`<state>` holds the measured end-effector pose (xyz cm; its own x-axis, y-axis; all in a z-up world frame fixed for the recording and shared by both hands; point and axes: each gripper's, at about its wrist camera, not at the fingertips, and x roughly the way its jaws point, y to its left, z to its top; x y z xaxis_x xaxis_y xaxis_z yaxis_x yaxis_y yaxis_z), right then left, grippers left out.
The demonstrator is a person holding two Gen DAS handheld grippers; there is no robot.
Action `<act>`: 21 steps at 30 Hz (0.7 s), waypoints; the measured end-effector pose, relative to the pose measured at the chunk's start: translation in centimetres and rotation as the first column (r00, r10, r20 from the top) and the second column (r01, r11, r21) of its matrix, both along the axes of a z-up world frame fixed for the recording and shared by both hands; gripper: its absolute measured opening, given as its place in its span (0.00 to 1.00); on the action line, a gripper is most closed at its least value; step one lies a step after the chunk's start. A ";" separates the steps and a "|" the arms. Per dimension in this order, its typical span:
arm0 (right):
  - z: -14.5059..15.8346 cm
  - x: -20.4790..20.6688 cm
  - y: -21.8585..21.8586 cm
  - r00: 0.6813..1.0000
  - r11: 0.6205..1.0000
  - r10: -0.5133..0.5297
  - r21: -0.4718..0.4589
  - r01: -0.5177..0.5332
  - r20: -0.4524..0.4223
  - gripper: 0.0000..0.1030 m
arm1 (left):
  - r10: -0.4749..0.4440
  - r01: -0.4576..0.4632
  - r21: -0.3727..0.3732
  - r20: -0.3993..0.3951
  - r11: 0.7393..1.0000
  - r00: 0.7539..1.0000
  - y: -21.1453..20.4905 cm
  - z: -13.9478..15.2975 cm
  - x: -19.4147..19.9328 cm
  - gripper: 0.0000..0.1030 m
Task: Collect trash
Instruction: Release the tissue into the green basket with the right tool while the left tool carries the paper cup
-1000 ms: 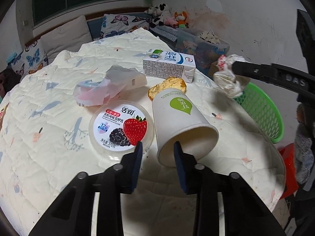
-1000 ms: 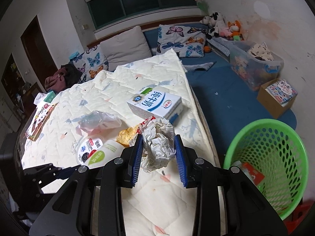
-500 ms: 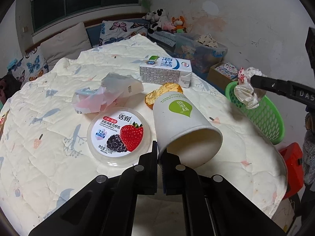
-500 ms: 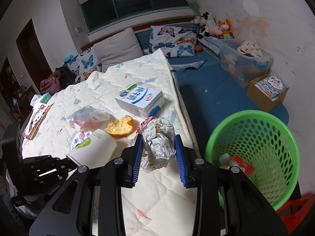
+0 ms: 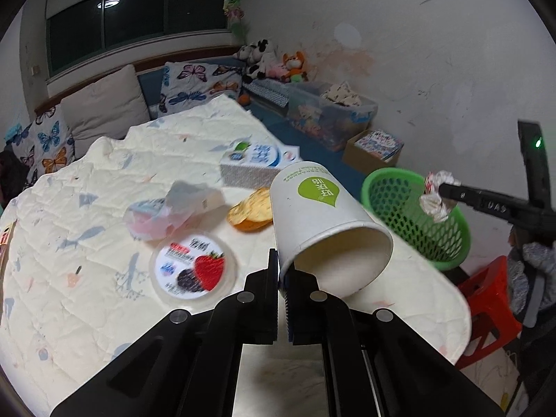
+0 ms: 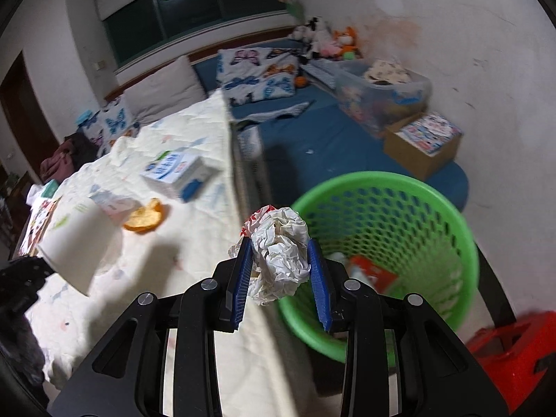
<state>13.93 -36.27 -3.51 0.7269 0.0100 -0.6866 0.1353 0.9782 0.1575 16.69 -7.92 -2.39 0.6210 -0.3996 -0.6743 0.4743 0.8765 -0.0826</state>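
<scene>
- White paper cup (image 5: 323,222) was pinched at its rim by the left tool (image 5: 282,278), jaws together on the wall, cup lifted off the quilt (image 5: 87,278).
- Right tool (image 6: 278,271) was clamped on a crumpled paper wad (image 6: 281,253), by the green basket (image 6: 399,187) rim.
- Yogurt lid (image 5: 194,267), orange peel (image 5: 252,210) and milk box (image 5: 253,163) lay on the quilt.

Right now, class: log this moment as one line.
left tongs: shut on white paper cup | right tongs: shut on crumpled paper ball | green mesh basket: beside bed
</scene>
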 end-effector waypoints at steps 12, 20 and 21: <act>-2.7 -1.4 -5.6 0.995 0.993 -0.093 0.063 0.096 -0.047 0.34 | -0.100 0.099 0.021 0.006 0.995 0.995 -6.4 0.9 -0.2 0.03; -4.0 -1.4 -7.0 0.993 0.988 -0.107 0.108 0.113 -0.059 0.39 | -0.152 0.152 0.040 0.002 0.988 0.988 -10.4 1.0 -0.1 0.03; -4.0 -1.5 -7.2 0.992 0.986 -0.110 0.118 0.116 -0.056 0.42 | -0.160 0.160 0.044 0.000 0.986 0.987 -11.0 1.0 -0.1 0.03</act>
